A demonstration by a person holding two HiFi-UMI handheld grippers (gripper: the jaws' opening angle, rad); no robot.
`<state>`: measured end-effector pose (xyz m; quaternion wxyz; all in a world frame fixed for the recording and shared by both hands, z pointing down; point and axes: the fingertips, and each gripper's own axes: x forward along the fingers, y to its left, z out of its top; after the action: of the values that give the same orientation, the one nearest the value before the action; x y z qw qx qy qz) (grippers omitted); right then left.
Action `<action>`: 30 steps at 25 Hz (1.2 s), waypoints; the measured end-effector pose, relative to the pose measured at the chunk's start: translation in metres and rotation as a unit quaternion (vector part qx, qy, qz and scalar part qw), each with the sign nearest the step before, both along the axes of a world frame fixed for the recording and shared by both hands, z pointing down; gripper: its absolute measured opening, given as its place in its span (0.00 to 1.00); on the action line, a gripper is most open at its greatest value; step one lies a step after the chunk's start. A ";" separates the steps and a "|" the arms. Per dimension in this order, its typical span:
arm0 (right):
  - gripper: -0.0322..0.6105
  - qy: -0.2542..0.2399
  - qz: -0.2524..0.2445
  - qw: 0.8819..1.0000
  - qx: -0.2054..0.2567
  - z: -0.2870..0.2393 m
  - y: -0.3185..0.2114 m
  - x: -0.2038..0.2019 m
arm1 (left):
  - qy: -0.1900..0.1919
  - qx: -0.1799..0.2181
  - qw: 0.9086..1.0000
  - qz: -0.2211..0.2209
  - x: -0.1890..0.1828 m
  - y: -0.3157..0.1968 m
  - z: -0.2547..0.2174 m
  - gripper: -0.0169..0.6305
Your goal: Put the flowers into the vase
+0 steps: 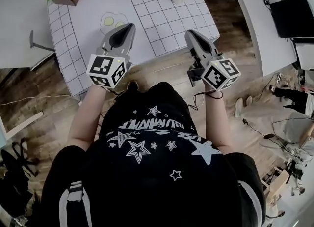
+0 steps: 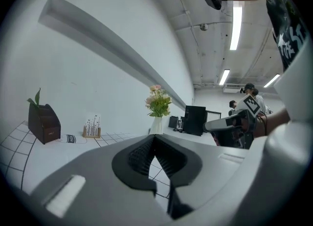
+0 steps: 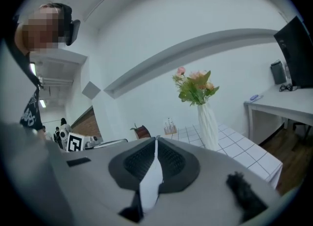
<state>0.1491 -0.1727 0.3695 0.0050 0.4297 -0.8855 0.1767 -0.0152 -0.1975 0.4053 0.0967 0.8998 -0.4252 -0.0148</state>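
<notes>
No word can be read with certainty. White lettering on the black shirt (image 1: 147, 125) is seen upside down and unclear. Square markers are carried by the left gripper (image 1: 130, 26) and the right gripper (image 1: 189, 33).

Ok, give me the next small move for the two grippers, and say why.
Likely just lower both to rest, clear of the gridded table: the flowers already stand upright in the white vase, and the left gripper and right gripper are both shut with nothing between their jaws, so nothing seems left to carry.

Bright, even light from ceiling strip lamps (image 2: 236, 27), soft shadows, strong fisheye bending, dark corners.
</notes>
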 end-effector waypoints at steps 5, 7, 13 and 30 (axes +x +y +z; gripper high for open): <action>0.09 0.019 -0.038 0.999 0.012 -0.008 0.035 -0.008 | -0.016 0.006 1.000 -0.010 0.004 0.027 -0.010 0.04; 0.08 0.005 -0.042 0.999 0.013 -0.013 0.051 -0.004 | -0.015 0.003 1.000 -0.019 0.008 0.042 -0.016 0.04; 0.08 -0.035 -0.046 0.998 0.011 -0.020 0.102 0.014 | -0.011 0.009 1.000 -0.010 0.033 0.110 -0.041 0.04; 0.08 -0.044 0.016 0.998 0.045 -0.030 0.165 -0.026 | 0.017 0.019 1.000 0.018 0.016 0.166 -0.074 0.04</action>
<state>0.1227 -0.0076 0.3398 -0.0561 0.4356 -0.8849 0.1551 0.0013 -0.0312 0.3312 0.0873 0.9085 -0.4070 -0.0361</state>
